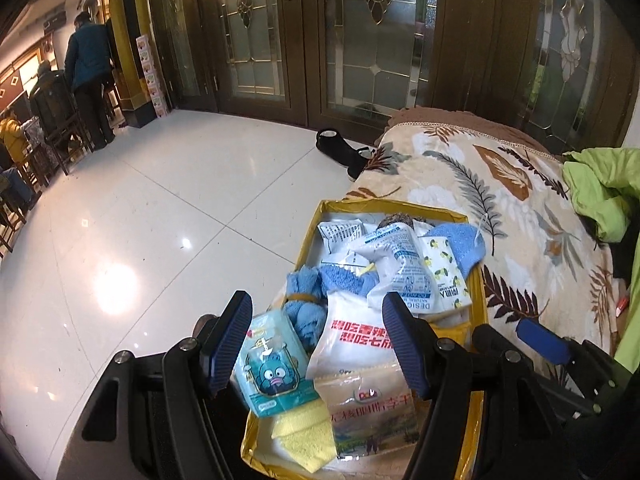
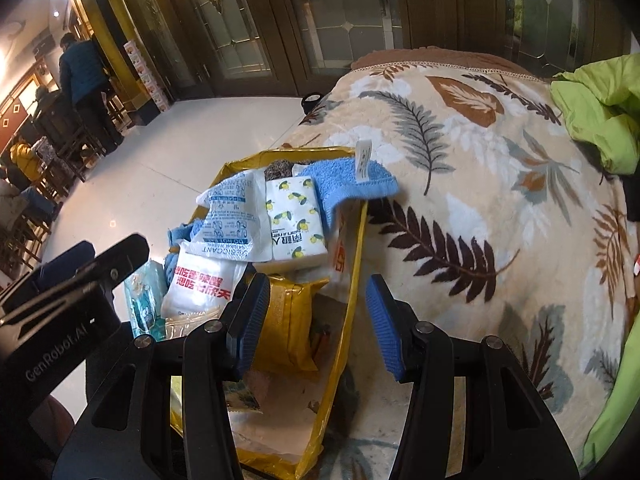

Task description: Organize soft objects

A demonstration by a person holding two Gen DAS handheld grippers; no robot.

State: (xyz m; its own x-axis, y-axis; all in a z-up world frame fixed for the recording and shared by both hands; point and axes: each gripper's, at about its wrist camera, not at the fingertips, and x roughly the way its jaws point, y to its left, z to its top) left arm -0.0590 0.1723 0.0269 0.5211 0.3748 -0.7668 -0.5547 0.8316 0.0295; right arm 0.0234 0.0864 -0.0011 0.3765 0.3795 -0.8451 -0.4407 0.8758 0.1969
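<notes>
Item: shallow yellow-rimmed box [image 1: 478,304] of soft goods, lying at the floor-side edge of a leaf-print blanket [image 2: 480,184]; all places given from this box. Nearest, over the box's near end: left gripper [image 1: 316,340], jaws standing wide apart, nothing between the pads, no contact seen with the contents below it. Directly under it, in the box: teal cartoon packet [image 1: 272,372], yellow cloth [image 1: 304,444], white snack bag with red lettering [image 1: 352,340], fruit-print pouch [image 1: 372,416]. Over the box's right wall: right gripper [image 2: 316,320], jaws moderately open and empty, straddling that wall without visibly touching it; a yellow packet [image 2: 288,320] lies inside just left of its left pad. Mid-box: rolled blue towel [image 1: 304,300], white desiccant sachet [image 2: 236,216], lemon-print tissue pack [image 2: 296,216]. Far end: blue washcloth [image 2: 348,184] draped over the rim, its tag upright. Beyond the box: green garment [image 2: 600,112] on the blanket's far right; tiled floor [image 1: 140,220] to the left; glazed doors [image 1: 360,40] behind. Risks, as judged: the box sits at the blanket's edge, so a push from either gripper could tip it floorward; loosely heaped, slippery packets could slide out from a shallow pinch; the draped washcloth could be dragged out if snagged.
</notes>
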